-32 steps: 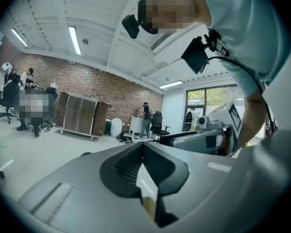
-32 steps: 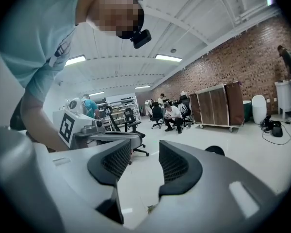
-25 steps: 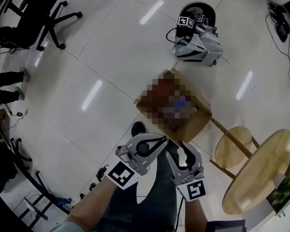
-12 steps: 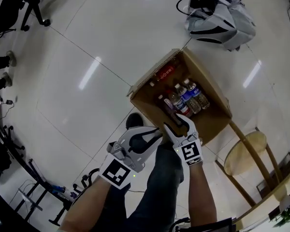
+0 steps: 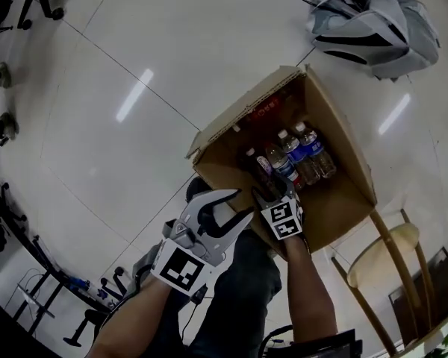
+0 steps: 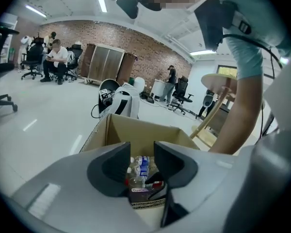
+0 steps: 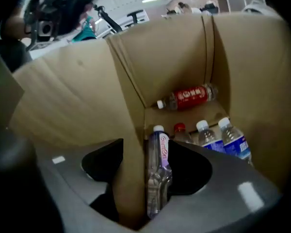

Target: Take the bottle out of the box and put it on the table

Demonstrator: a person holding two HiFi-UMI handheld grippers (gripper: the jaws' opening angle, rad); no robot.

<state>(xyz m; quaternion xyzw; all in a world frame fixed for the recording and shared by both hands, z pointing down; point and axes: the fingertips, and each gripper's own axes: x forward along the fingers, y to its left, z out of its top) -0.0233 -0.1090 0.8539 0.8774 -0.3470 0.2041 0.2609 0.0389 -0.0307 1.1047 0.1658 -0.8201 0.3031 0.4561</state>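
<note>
An open cardboard box (image 5: 239,114) stands on the floor with several bottles in it. One red-labelled bottle (image 7: 189,97) lies at the far wall, and blue-labelled bottles (image 5: 312,154) stand beside it. My right gripper (image 5: 278,191) reaches down into the box at its near wall. Its jaws are opening around a purple-labelled bottle (image 7: 158,171) and a cardboard wall (image 7: 126,178), and the pads are not seen pressing. My left gripper (image 5: 241,203) hovers over the box's near edge; its jaws (image 6: 142,147) are opening with nothing between them, and the bottles (image 6: 141,165) show beyond.
A wooden stool (image 5: 381,252) stands right of the box. A grey and white bag (image 5: 373,21) lies on the floor behind it. A round wooden table (image 6: 223,79) rises at the right in the left gripper view. People (image 6: 56,62) sit far off.
Both grippers came down toward the box, and the right one went inside it. The jaws of both stand wider than before. The box fills more of the head view.
</note>
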